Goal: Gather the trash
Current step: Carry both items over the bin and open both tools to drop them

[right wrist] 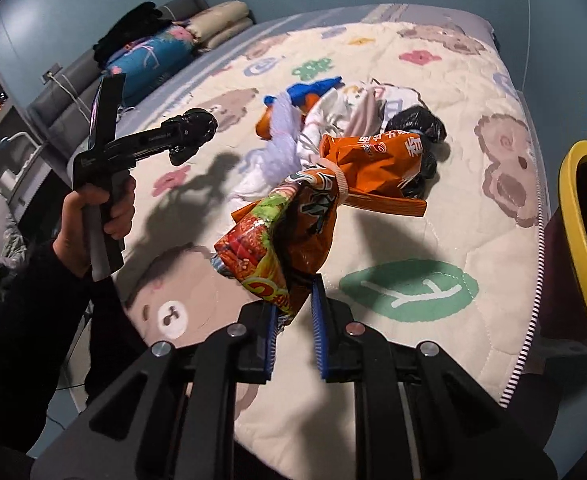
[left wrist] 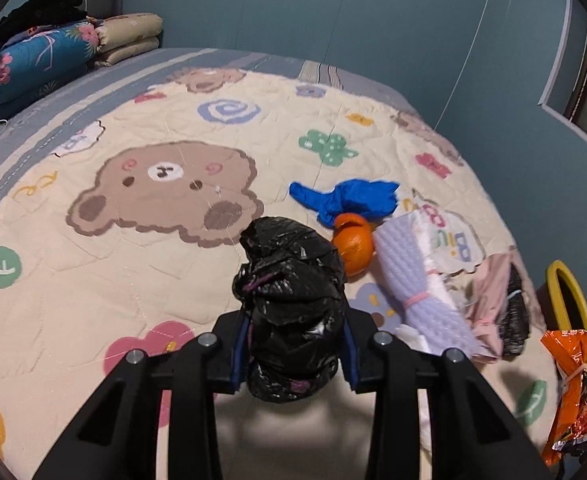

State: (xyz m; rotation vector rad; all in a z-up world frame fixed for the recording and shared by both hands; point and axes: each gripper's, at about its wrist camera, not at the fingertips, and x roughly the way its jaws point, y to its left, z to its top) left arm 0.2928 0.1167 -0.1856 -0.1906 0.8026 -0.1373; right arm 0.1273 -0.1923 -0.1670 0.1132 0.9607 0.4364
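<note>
Quilt (left wrist: 93,312) lettering reads "Biu" far right, while the left gripper (left wrist: 295,350) clamps a black bag bundle (left wrist: 293,312) and the right gripper (right wrist: 295,322) pinches an orange snack wrapper (right wrist: 293,224).

left tongs (left wrist: 293,344) clamped, right tongs (right wrist: 295,320) clamped

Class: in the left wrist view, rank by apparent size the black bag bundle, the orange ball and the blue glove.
1. black bag bundle, though it is nearest the camera, so its size is exaggerated.
2. blue glove.
3. orange ball, partly hidden.
</note>
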